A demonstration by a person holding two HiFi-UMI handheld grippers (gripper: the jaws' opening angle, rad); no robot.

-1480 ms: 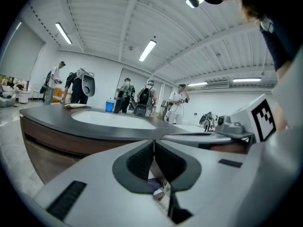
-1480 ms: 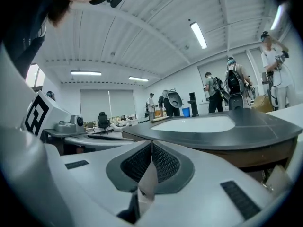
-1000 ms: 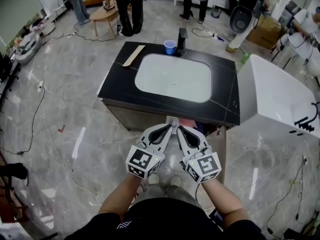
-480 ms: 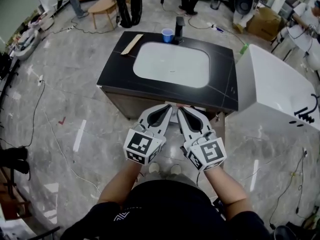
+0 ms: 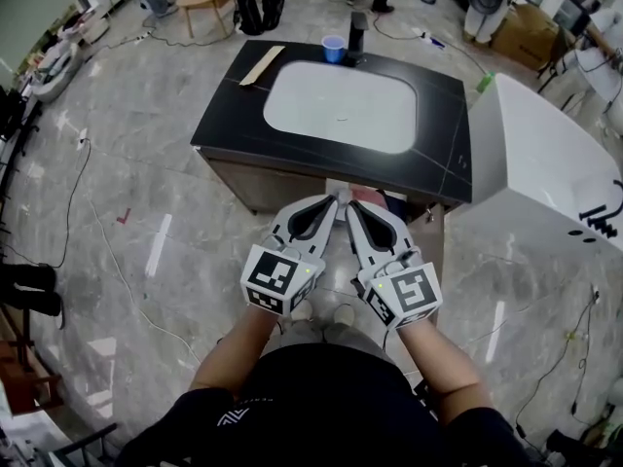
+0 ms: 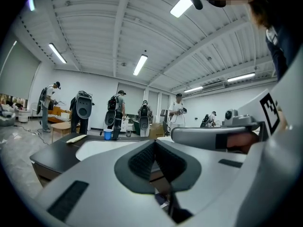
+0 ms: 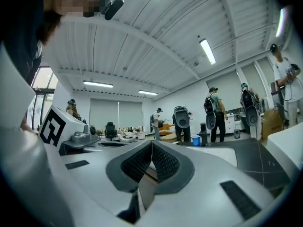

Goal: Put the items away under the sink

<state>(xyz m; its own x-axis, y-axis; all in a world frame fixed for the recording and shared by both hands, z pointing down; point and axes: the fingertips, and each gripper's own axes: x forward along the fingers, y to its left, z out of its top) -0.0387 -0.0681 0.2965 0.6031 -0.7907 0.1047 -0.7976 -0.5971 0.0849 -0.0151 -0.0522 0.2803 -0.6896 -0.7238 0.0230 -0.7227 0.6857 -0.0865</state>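
**Fingers (image 6: 137, 164) Shut on Nothing, Facing the Sink (image 5: 339, 107)**

On the left gripper (image 6: 154, 142), dark ribbed pads pressed flat together along one seam, with nothing caught between. Same on the right gripper (image 7: 151, 144): pads (image 7: 163, 162) meeting at the tips, empty.

From the head view, both grippers held side by side in front of the body. Tips almost touching each other and aimed at the front of the vanity, marker cubes nearest the body.

Under the black countertop (image 5: 234, 129), an open space just beyond the gripper tips. Red and white items (image 5: 368, 197) partly showing inside it, too hidden to name.

Along the countertop's far edge, a blue cup (image 5: 333, 49) just beside a dark faucet (image 5: 357, 32). Near the far left corner, a pale wooden strip (image 5: 261, 64) lying flat.

To the right of the vanity, a large white tub (image 5: 545, 183), close by. Grey marble floor (image 5: 127, 193) all around. Beyond the vanity, people (image 6: 116, 112) standing, several wearing backpack rigs.
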